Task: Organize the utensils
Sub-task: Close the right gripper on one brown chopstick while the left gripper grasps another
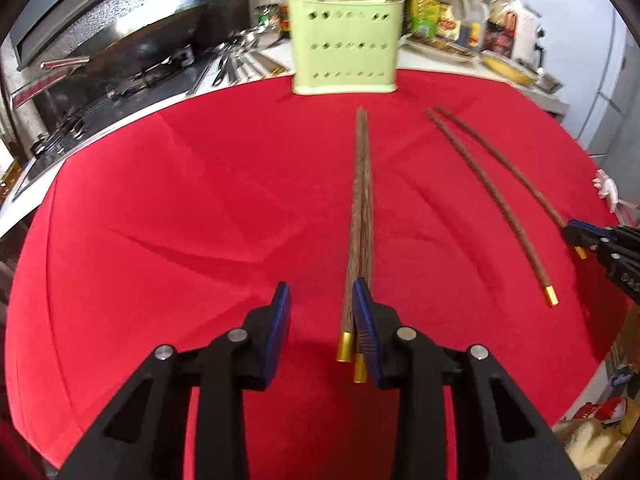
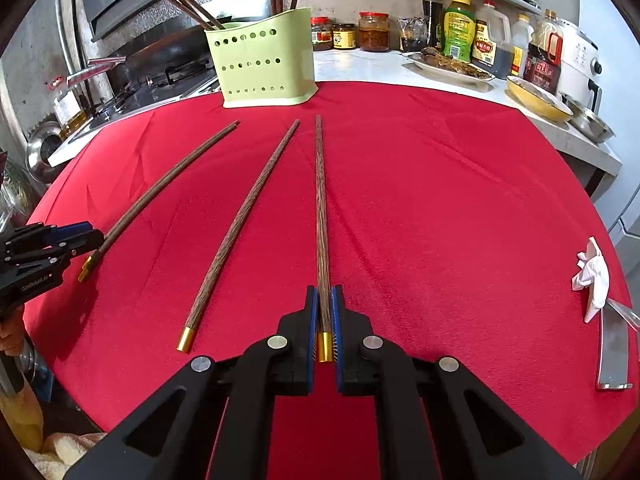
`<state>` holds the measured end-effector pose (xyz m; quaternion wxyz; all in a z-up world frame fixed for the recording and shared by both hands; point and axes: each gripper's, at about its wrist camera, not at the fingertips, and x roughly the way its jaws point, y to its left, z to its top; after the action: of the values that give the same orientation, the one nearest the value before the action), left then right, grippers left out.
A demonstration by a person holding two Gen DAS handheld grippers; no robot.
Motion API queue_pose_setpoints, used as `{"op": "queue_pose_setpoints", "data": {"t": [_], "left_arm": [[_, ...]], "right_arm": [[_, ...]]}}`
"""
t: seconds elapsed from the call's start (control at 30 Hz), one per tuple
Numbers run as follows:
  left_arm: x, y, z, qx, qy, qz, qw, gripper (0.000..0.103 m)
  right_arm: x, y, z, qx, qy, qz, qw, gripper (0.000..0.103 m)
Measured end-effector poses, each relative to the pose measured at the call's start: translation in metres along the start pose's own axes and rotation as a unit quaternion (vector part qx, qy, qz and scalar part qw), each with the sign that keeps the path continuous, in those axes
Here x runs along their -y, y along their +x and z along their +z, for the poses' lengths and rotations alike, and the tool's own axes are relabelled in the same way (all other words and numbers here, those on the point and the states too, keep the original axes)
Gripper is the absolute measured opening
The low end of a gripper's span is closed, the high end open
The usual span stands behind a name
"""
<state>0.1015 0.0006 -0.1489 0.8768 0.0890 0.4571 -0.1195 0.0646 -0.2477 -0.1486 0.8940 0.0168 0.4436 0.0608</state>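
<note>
A pale green perforated utensil holder (image 1: 345, 46) stands at the far edge of the red cloth (image 1: 180, 200) and holds several brown chopsticks; it also shows in the right wrist view (image 2: 262, 58). My left gripper (image 1: 320, 300) is open, its right pad beside a pair of gold-capped chopsticks (image 1: 360, 208) lying on the cloth. My right gripper (image 2: 325, 300) is shut on one gold-capped chopstick (image 2: 320, 208). A second loose chopstick (image 2: 240, 236) lies just left of it. The left gripper's pair (image 2: 160, 188) lies further left.
A stove with a wok (image 1: 132, 52) is at the back left. Bottles and jars (image 2: 460, 36), plates of food (image 2: 448, 66) and a yellow bowl (image 2: 536, 98) line the back counter. A crumpled tissue (image 2: 592, 276) and a metal piece (image 2: 612, 352) lie at the cloth's right edge.
</note>
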Motion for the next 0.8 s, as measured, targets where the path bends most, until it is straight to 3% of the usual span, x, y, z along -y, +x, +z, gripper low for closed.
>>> {"op": "queue_pose_setpoints", "data": {"t": [0.37,0.5,0.67,0.73,0.8], "left_arm": [[0.012,-0.01,-0.018,0.001,0.022,0.01,0.9997,0.027],[0.021,-0.013,-0.022,0.007,0.044,0.033,0.9985,0.026],[0.018,-0.013,-0.022,0.011,0.031,0.023,0.9992,0.026],[0.02,-0.014,-0.024,0.012,0.033,0.018,0.9992,0.016],[0.022,-0.015,-0.027,0.014,0.035,0.016,0.9991,0.015]], "right_arm": [[0.001,-0.006,-0.011,0.008,0.0,0.006,1.0,0.009],[0.0,-0.011,-0.019,0.018,-0.005,0.002,1.0,0.009],[0.002,-0.017,-0.028,0.025,-0.003,0.008,1.0,0.012],[0.001,-0.02,-0.03,0.023,-0.006,0.009,1.0,0.016],[0.0,-0.022,-0.033,0.023,-0.008,0.006,1.0,0.02]]}}
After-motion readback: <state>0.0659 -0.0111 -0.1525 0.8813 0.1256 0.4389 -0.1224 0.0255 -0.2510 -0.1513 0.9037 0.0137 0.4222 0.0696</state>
